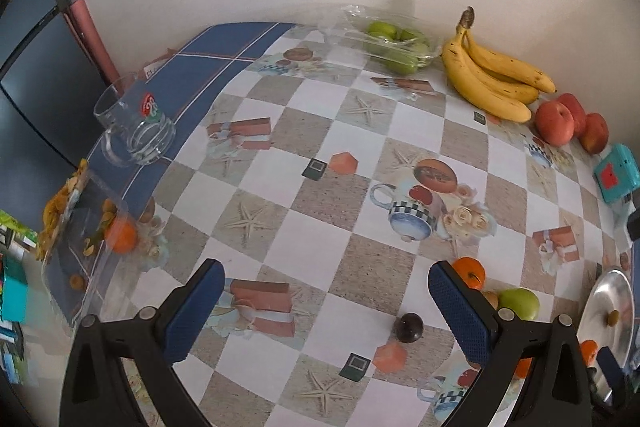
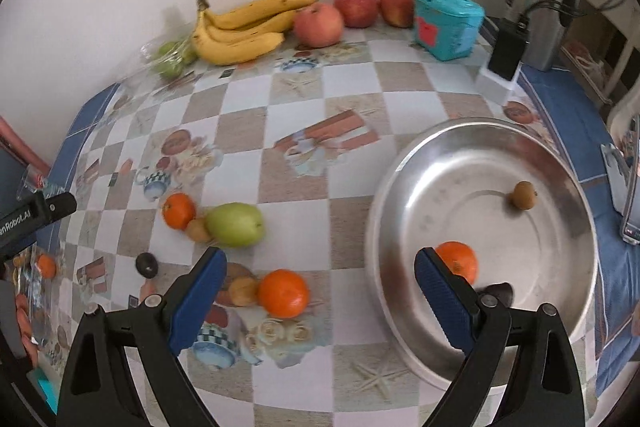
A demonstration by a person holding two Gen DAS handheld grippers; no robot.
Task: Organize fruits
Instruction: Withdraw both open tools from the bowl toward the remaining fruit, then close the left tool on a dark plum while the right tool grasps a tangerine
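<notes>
Right wrist view: my right gripper (image 2: 320, 303) hangs with jaws spread wide and empty, above the table beside the steel bowl (image 2: 576, 291), which holds a tangerine (image 2: 458, 261) and a small brown fruit (image 2: 523, 195). My left gripper (image 1: 326, 311) is equally spread, holding nothing, over the tablecloth (image 1: 320, 187) near a dark plum (image 1: 409, 327).

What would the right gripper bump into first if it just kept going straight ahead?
Probably the tangerine on the table, just ahead between the open right gripper fingers. Depth is hard to judge; it might pass over it.
</notes>
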